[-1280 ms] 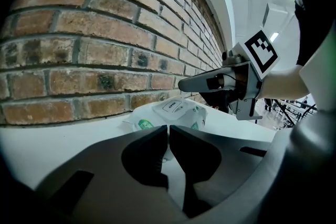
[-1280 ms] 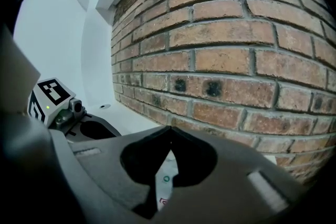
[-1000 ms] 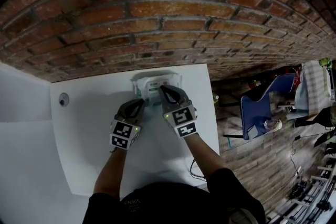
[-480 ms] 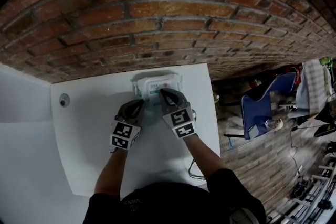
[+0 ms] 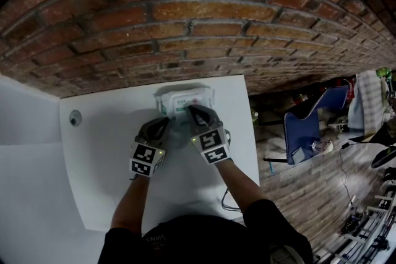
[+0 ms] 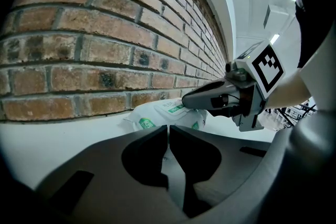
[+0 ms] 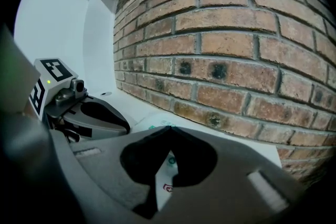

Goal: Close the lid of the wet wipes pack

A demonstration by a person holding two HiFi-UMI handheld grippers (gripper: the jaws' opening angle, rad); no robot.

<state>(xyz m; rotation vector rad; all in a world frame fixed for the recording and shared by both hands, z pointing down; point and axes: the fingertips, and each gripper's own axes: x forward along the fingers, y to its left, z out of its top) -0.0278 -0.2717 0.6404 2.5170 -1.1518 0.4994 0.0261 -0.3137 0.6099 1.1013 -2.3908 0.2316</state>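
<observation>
The white wet wipes pack [image 5: 184, 98] with green print lies flat on the white table [image 5: 105, 151], pushed up against the brick wall. My right gripper [image 5: 191, 109] is shut with nothing in it, and its tip sits on the pack's near top edge. The left gripper [image 5: 165, 123] is also shut and empty, just short of the pack's near left corner. The left gripper view shows the pack [image 6: 152, 116] past the shut left gripper [image 6: 168, 127], with the right gripper [image 6: 185, 102] lying over it. In the right gripper view the pack [image 7: 167, 165] shows under the shut right gripper [image 7: 168, 129]. The lid is hidden.
The brick wall [image 5: 185, 28] rises directly behind the pack. A small round fitting [image 5: 75, 117] sits on the table at far left. The table's right edge [image 5: 252, 139] drops to a wood floor with a blue chair [image 5: 307, 122]. A cable [image 5: 228, 198] hangs there.
The right gripper's tip has slid a little back toward me across the pack's top. The left gripper and the pack have hardly moved.
</observation>
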